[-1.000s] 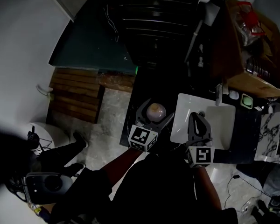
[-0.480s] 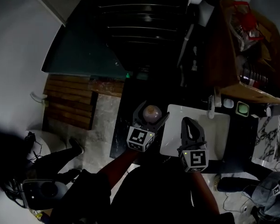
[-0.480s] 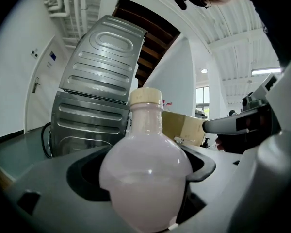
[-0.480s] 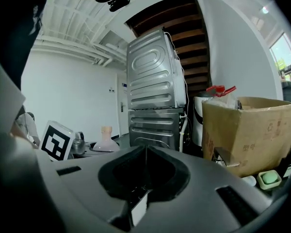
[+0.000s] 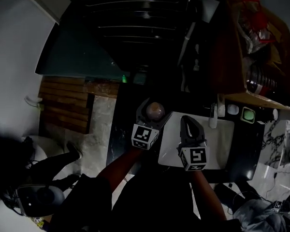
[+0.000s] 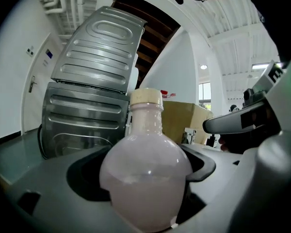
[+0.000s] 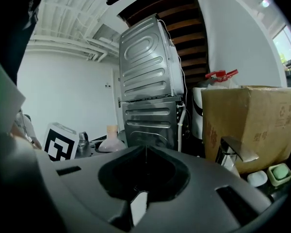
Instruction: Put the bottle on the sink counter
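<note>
A round-bellied bottle (image 5: pixel 154 111) of pale pink liquid with a cream cap (image 6: pixel 146 97) sits between the jaws of my left gripper (image 5: pixel 156 108), which is shut on its belly (image 6: pixel 145 178). In the head view it hangs over the dark counter (image 5: pixel 128 129), just left of the white sink basin (image 5: pixel 222 144). My right gripper (image 5: pixel 188 120) is shut on nothing, its jaws meeting in a thin line (image 7: pixel 145 152), and it hovers over the basin's left part. From the right gripper view the bottle (image 7: pixel 110 142) shows at the left.
A chrome faucet (image 5: pixel 213 116) stands at the basin's back edge, with a small green item (image 5: pixel 249 114) beside it. A cardboard box (image 7: pixel 252 125) rises behind the faucet. A tall stacked metal appliance (image 7: pixel 150 96) stands beyond the counter. Wooden slats (image 5: pixel 63 103) lie on the floor at left.
The head view has shifted, so counter and sink sit lower-left in frame. Both grippers keep nearly the same place beside the sink, and the bottle stays gripped.
</note>
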Demonstrator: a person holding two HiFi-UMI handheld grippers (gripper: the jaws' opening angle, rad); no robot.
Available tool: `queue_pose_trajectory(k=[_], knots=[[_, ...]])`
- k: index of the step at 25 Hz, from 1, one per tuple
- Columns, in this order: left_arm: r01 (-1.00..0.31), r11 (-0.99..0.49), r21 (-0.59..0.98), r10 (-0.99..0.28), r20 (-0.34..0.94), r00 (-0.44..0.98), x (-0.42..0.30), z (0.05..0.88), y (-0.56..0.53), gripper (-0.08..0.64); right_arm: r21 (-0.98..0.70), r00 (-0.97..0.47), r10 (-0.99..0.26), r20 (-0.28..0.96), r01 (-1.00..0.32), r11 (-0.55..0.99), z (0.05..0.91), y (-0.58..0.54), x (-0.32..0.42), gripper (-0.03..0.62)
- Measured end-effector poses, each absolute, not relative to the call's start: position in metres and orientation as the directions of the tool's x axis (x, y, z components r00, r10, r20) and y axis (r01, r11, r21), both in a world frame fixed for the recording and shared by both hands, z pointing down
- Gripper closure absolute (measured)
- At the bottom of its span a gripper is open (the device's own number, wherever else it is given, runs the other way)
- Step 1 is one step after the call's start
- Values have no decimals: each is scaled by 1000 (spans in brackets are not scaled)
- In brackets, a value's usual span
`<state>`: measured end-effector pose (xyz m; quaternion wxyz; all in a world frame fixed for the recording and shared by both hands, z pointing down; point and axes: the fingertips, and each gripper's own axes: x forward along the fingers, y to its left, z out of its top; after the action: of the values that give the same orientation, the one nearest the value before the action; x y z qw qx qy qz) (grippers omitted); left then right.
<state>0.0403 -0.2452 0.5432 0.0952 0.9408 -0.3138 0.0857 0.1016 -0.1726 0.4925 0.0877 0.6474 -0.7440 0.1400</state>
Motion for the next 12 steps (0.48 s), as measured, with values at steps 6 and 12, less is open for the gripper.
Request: queue_pose_trajectory(k=[6,12], knots=[[-606,-787,117,-564,262,783,64,565,-260,158,-163,-150,-917,370,-982,95,518,-181,111,552],[-587,-805,87,-541,300,786,91,590,-275,158,-166,-139,-905,401,-983,78,534,-184,119,552]])
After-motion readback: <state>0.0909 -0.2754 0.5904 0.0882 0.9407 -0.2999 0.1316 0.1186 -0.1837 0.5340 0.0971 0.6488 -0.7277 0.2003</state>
